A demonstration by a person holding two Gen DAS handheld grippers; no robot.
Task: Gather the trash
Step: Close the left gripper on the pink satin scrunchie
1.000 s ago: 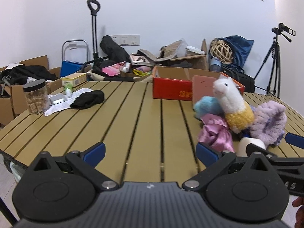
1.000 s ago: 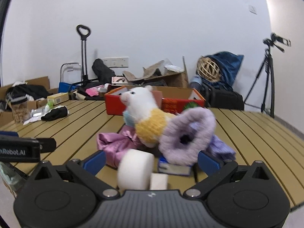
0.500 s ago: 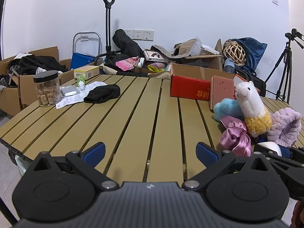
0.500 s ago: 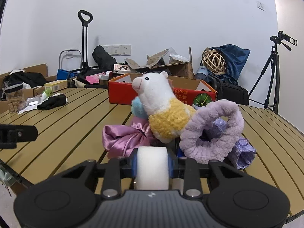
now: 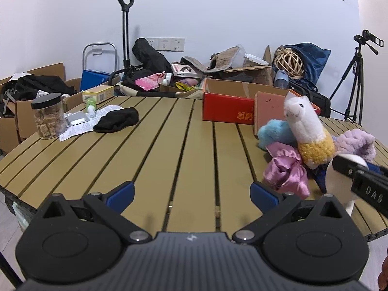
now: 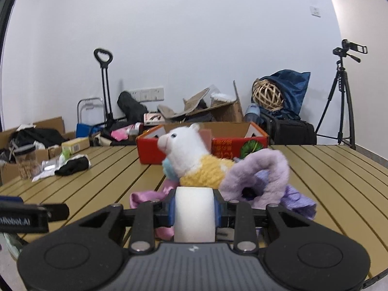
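My right gripper (image 6: 194, 212), wide open a second ago, now has its blue pads clamped on the white cylindrical paper roll (image 6: 194, 214), low centre of frame. My left gripper (image 5: 192, 191) hangs open over the tan slatted table (image 5: 155, 145). "DAS" reads lower right. Beyond: white plush alpaca (image 6: 188, 156), red cardboard box (image 6: 224, 145).

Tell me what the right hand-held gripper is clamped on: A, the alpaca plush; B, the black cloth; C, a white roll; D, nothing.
C: in the right wrist view the right hand-held gripper has its blue pads pressed on both sides of a white roll.
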